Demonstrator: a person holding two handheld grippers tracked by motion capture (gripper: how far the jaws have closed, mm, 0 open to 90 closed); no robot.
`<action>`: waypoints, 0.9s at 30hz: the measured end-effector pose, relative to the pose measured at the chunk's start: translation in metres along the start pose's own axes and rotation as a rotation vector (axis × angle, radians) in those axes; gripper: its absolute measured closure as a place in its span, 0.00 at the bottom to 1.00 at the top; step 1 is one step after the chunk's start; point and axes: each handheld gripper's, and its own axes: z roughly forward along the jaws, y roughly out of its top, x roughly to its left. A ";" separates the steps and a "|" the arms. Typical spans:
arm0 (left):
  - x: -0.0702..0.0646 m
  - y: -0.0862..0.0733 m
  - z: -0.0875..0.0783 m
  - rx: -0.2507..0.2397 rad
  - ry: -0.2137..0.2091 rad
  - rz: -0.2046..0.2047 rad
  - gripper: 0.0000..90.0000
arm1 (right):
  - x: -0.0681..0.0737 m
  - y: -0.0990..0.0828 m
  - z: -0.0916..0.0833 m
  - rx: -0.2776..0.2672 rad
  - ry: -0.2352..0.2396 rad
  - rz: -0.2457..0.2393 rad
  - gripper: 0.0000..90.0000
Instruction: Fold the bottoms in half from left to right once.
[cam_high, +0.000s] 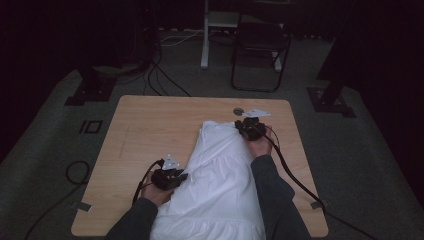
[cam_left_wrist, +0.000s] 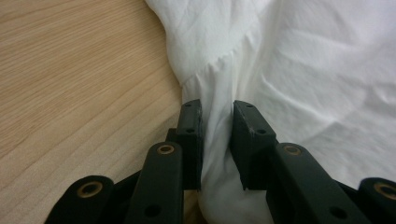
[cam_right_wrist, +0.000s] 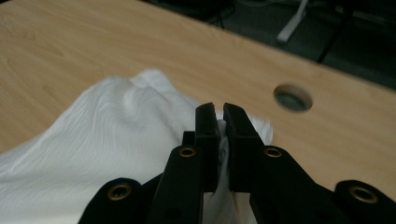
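Note:
A white garment (cam_high: 220, 170) lies along the middle of the wooden table (cam_high: 145, 125), running from the far centre down past the near edge. My left gripper (cam_high: 181, 177) is at the garment's left edge, near side, shut on a bunched fold of the white cloth (cam_left_wrist: 217, 140) that fills the gap between its jaws. My right gripper (cam_high: 245, 127) sits at the garment's far right corner, jaws nearly together with a thin pinch of the cloth (cam_right_wrist: 220, 140) between them. The garment (cam_right_wrist: 107, 140) spreads left of the right jaws.
A round cable hole (cam_right_wrist: 293, 97) is in the table near the right gripper, also seen as a hole (cam_high: 238, 111) at the far edge. A folding chair (cam_high: 260, 50) and stand legs are on the floor beyond the table. Cables trail off both table sides.

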 end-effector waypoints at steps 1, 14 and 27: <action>0.000 0.000 0.000 0.000 0.000 0.001 0.81 | -0.001 -0.001 0.004 0.030 0.008 0.013 0.93; 0.000 0.000 0.000 -0.001 -0.004 -0.001 0.81 | 0.000 -0.012 0.015 0.086 -0.003 0.066 0.66; 0.000 0.000 0.000 -0.004 -0.007 -0.004 0.80 | 0.032 -0.054 0.037 0.210 0.027 -0.008 0.59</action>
